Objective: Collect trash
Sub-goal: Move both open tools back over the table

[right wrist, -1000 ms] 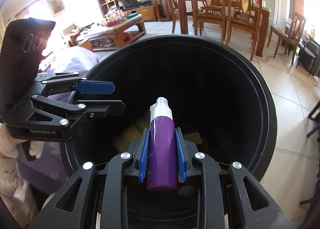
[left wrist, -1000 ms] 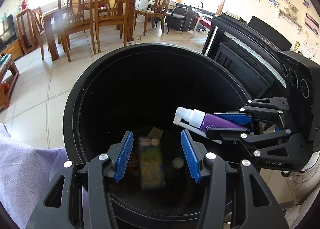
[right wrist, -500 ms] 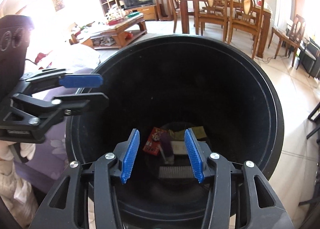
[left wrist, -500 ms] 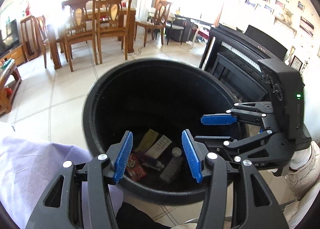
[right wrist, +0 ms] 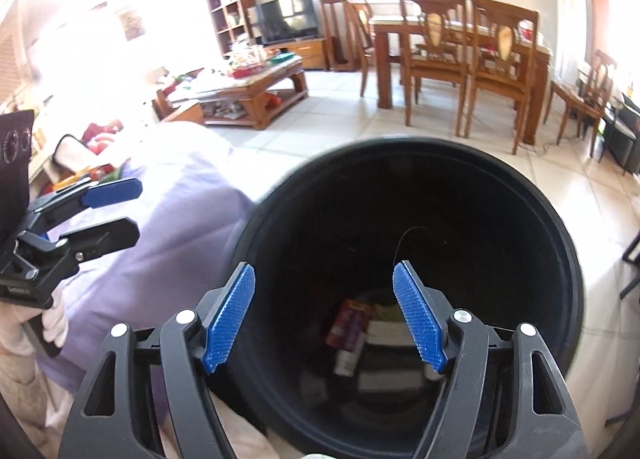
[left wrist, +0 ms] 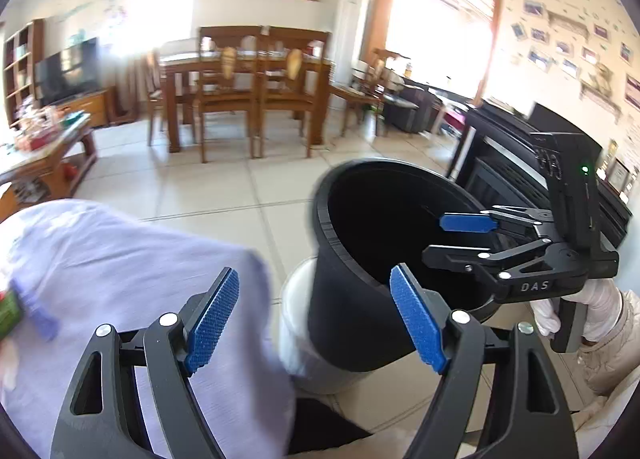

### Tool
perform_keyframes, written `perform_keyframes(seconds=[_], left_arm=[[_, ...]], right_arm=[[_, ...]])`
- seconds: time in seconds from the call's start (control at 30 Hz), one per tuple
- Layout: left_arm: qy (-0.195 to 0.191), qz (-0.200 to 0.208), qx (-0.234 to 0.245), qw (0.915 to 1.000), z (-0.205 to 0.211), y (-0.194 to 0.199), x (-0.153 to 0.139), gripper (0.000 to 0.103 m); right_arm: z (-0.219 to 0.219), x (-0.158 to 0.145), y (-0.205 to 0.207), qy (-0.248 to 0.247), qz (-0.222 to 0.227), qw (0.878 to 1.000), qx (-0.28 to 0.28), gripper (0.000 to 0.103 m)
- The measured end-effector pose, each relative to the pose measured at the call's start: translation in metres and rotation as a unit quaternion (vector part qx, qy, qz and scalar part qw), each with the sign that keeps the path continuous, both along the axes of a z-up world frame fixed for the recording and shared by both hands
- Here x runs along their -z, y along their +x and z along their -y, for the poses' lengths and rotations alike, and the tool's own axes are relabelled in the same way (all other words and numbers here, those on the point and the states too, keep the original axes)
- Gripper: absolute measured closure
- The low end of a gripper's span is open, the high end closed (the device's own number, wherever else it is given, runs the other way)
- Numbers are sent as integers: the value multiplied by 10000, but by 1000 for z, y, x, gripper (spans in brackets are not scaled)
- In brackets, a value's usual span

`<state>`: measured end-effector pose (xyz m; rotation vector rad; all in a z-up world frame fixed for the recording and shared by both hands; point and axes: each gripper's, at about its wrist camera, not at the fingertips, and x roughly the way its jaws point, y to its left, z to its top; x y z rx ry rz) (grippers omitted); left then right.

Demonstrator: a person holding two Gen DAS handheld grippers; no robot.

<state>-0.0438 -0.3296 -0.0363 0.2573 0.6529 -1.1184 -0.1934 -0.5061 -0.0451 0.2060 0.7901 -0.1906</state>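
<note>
Both grippers spread and empty over the black bin, trash lying at its bottom.

The right gripper (right wrist: 324, 319) looks straight down into the black bin (right wrist: 560, 259), and only this view shows the contents: a red packet (right wrist: 348, 321), a small bottle (right wrist: 346, 361) and other blurred trash between and beyond its blue pads (right wrist: 228, 319). Its jaws have just been opening and nothing sits between them. The left gripper (left wrist: 316, 323) sees the bin from outside, to the right ahead of it, interior dark; its jaws have also just been opening and hold nothing. Only this view shows a white container (left wrist: 296, 339) just beside the bin and the lilac cloth (left wrist: 120, 259) beneath the left finger. Each view catches the other gripper at its edge, with a white-gloved hand (left wrist: 576, 311) behind it.
</note>
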Motion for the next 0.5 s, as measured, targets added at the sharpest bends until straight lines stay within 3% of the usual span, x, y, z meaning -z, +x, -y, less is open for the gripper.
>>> perform_keyframes(seconds=[0.3, 0.5], left_arm=[[-177, 72, -1057, 9942, -100, 41, -10, 25], [-149, 132, -1947, 9807, -182, 72, -14, 25]], right_arm=[[-85, -12, 73, -74, 27, 9971, -756, 31], [-151, -17, 131, 109, 75, 9916, -1284, 31]])
